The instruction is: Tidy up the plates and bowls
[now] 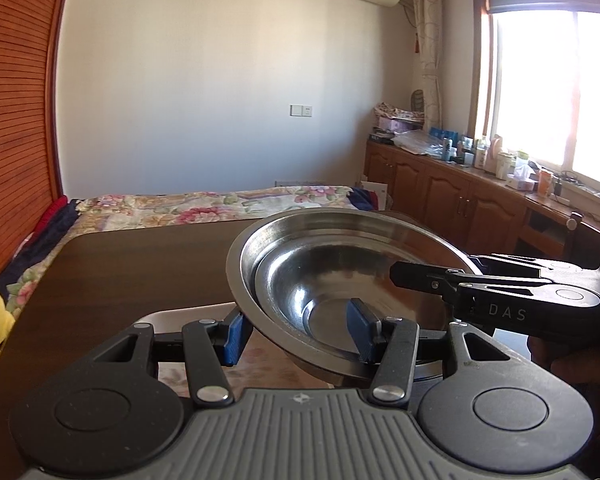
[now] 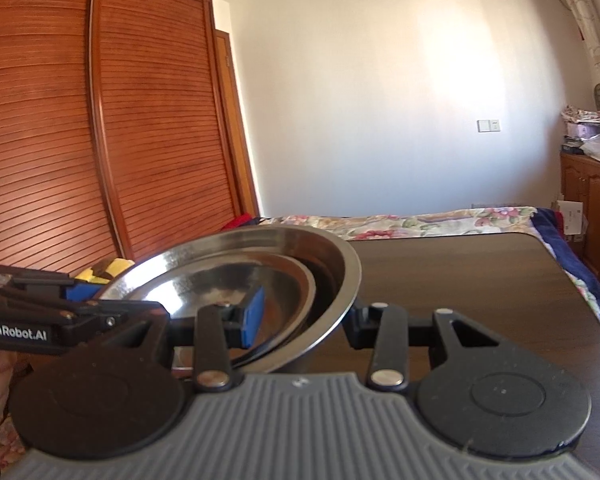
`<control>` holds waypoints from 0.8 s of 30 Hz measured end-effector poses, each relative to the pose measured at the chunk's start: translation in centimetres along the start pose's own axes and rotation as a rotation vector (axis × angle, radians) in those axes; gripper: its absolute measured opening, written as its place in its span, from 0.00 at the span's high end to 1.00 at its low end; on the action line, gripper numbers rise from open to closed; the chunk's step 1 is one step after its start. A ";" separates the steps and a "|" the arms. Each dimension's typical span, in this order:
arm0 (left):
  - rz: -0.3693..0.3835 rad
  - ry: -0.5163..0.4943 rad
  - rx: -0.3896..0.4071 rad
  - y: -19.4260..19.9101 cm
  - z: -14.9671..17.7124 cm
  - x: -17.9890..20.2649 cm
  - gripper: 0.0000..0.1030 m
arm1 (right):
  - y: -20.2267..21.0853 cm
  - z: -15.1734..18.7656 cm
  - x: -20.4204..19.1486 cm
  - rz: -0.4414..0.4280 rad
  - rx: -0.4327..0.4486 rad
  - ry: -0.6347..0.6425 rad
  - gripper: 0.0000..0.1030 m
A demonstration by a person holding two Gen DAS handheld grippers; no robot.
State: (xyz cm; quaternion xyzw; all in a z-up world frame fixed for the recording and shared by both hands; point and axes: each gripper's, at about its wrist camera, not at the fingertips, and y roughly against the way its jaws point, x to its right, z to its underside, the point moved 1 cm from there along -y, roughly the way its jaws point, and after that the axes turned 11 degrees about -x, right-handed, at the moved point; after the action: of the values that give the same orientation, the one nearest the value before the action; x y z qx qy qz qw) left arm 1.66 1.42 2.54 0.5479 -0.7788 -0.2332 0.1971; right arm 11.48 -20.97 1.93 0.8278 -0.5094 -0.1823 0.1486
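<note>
A round, shiny stainless-steel bowl (image 1: 340, 280) is held tilted in the air above the dark brown wooden table (image 1: 120, 264), toward its near edge. A second, smaller round steel dish (image 1: 300, 292) is seen nested inside it, its rim lying just within the larger rim. In the left wrist view, the bowl's near rim is straddled by the left gripper (image 1: 300, 334): one blue pad (image 1: 362, 330) is pressed against the inner surface, the other blue pad (image 1: 234, 334) is outside the wall and looks apart from it, so a firm clamp cannot be told. In the right wrist view, the opposite rim is straddled by the right gripper (image 2: 300, 320), with one blue pad (image 2: 252, 316) inside the bowl and the other finger hidden behind the wall; whether it is clamped cannot be told. Beyond the table's far edge, a bed with a floral cover (image 1: 220, 204) is seen, and a slatted reddish wooden wardrobe (image 2: 100, 120) stands at its side.
</note>
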 end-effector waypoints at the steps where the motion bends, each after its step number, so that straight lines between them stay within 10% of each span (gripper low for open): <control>1: -0.003 0.004 0.001 0.1 0.1 -0.3 0.48 | -0.2 -0.1 -0.2 -0.007 -0.003 0.005 0.58; 24: -0.072 0.061 -0.024 1.0 2.0 -5.7 0.49 | -3.4 -0.4 -4.7 -0.126 -0.072 0.075 0.58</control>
State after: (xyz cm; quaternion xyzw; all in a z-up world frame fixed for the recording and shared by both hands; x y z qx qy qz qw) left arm 1.61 7.44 1.25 0.5800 -0.7495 -0.2327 0.2187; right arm 12.35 -15.21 1.55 0.8584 -0.4437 -0.1784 0.1854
